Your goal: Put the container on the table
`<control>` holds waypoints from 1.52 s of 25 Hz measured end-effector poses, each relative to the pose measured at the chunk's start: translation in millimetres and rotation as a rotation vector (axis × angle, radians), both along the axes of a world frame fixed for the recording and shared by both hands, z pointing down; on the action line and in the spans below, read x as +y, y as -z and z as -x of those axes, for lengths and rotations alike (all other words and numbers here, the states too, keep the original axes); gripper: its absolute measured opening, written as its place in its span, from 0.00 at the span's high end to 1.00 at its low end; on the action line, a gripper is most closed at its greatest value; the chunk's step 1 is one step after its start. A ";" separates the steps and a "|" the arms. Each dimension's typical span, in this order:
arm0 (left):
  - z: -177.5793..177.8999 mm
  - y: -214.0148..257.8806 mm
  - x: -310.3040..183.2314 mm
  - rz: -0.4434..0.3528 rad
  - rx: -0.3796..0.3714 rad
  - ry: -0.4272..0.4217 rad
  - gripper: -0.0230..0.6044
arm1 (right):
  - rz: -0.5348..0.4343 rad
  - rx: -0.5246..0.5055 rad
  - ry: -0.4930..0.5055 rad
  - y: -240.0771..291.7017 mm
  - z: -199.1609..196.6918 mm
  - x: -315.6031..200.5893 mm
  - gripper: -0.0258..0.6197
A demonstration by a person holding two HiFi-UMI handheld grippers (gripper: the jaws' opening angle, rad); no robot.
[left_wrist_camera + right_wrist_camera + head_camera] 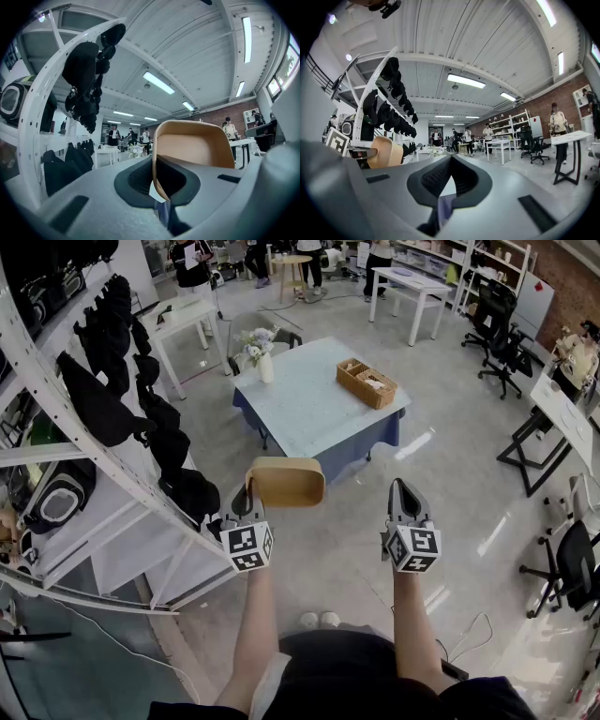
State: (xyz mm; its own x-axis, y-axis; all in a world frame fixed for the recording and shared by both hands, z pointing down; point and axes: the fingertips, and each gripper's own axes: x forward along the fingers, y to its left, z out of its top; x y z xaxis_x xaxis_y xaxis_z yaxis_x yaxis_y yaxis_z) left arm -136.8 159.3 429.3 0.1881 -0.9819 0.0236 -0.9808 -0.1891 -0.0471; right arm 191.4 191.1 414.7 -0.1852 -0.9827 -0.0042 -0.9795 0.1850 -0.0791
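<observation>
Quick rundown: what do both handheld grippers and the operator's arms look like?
Left gripper and right gripper match: grey moulded bodies, black textured pads, each with a white cube of black square markers at the rear. No cables visible on either. Forearms are unsleeved; the person wears dark clothing.

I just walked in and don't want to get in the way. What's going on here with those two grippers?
A person stands holding a gripper in each hand. The left gripper has its jaws shut on the rim of a tan container, held up in the air. The right gripper is empty, jaws together. The table lies ahead across the floor, with a vase of flowers and a basket on it; the container is not yet there.
</observation>
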 end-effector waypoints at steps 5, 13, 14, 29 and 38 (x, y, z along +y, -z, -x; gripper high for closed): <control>-0.3 -1.8 -1.1 0.004 0.000 -0.003 0.95 | 0.001 -0.001 0.002 0.4 3.6 -0.8 0.96; 1.5 -4.3 1.4 0.009 0.002 0.005 0.95 | -0.001 -0.012 0.017 1.7 5.9 0.7 0.96; 1.3 -4.4 2.0 0.009 0.001 0.006 0.95 | -0.002 -0.012 0.020 1.4 6.3 0.6 0.96; -14.1 -20.8 13.2 0.047 -0.016 0.036 0.95 | 0.029 -0.043 0.081 -19.5 -7.4 -4.9 0.96; -18.9 -34.1 16.5 0.065 -0.018 0.061 0.95 | 0.030 -0.053 0.114 -24.7 -10.8 -22.8 0.96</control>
